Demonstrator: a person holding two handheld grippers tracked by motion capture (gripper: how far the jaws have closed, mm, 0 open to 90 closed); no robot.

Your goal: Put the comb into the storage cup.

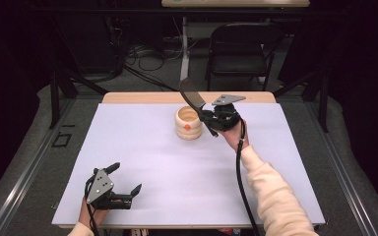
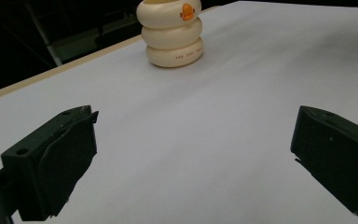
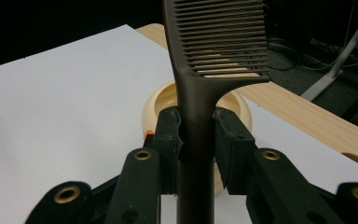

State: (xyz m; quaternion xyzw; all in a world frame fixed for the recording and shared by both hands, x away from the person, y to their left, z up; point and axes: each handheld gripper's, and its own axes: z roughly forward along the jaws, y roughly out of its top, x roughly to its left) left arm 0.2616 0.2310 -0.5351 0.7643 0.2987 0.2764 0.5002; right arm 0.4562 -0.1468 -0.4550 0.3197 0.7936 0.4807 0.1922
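Faintly, unreadable small print on cream ringed holder (image 2: 172, 32), orange duck-bill mark.

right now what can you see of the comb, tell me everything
The comb is dark, matte and plastic-looking, with a long narrow handle that widens into a flat head of fine parallel teeth. The right claw is shut on its handle, one jaw pressing each side. In the high view it tilts up and away to the left, head topmost, above the cream ringed holder. Its lower end runs down behind the claw; whether it touches the holder cannot be told.
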